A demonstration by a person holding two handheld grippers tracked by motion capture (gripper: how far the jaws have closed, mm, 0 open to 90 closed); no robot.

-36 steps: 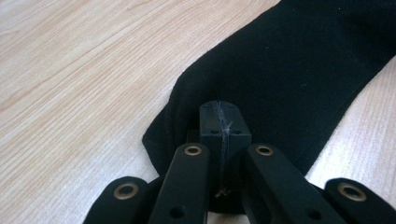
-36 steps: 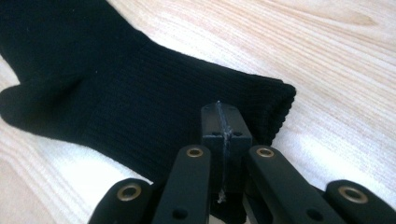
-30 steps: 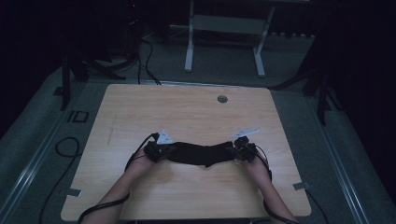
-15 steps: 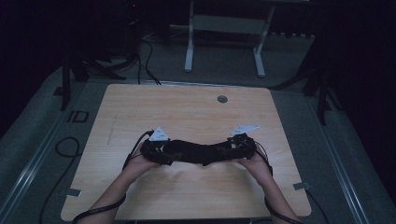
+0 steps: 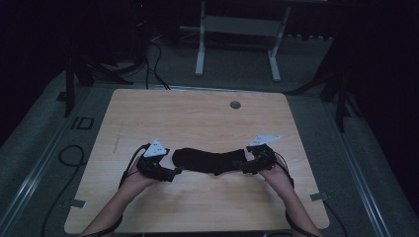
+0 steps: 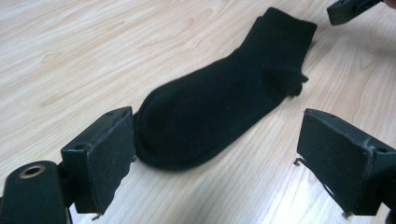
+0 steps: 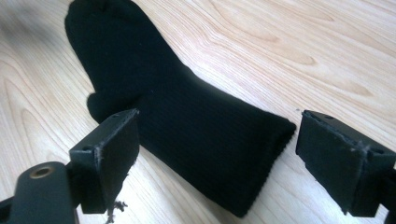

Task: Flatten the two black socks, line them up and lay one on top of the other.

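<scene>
So we've got a black sock (image 5: pixel 210 160) lying flat across the near half of the counter (image 5: pixel 197 118), toe end toward our left, cuff toward our right. The left gripper (image 5: pixel 174 171) sits right at the toe with its fingers (image 6: pixel 105 158) spread wide apart, nothing between them, one pad just touching the toe edge. The right gripper (image 5: pixel 245 167) is at the cuff end, also wide open, with the cuff lying between its fingers (image 7: pixel 109 154) but not pinched.

Our read: the sock is laid out straight and both ends are free, so this looks like the spot between smoothing it out and folding it. Next move probably means closing on one end, likely the cuff, and carrying it over toward the toe while the rest stays put.

The counter is light wood grain, bare apart from a small round grommet (image 5: pixel 235 104) at the far edge. The room's dark, grey floor, cables (image 5: pixel 153 54) and a white desk frame (image 5: pixel 237 44) behind.
</scene>
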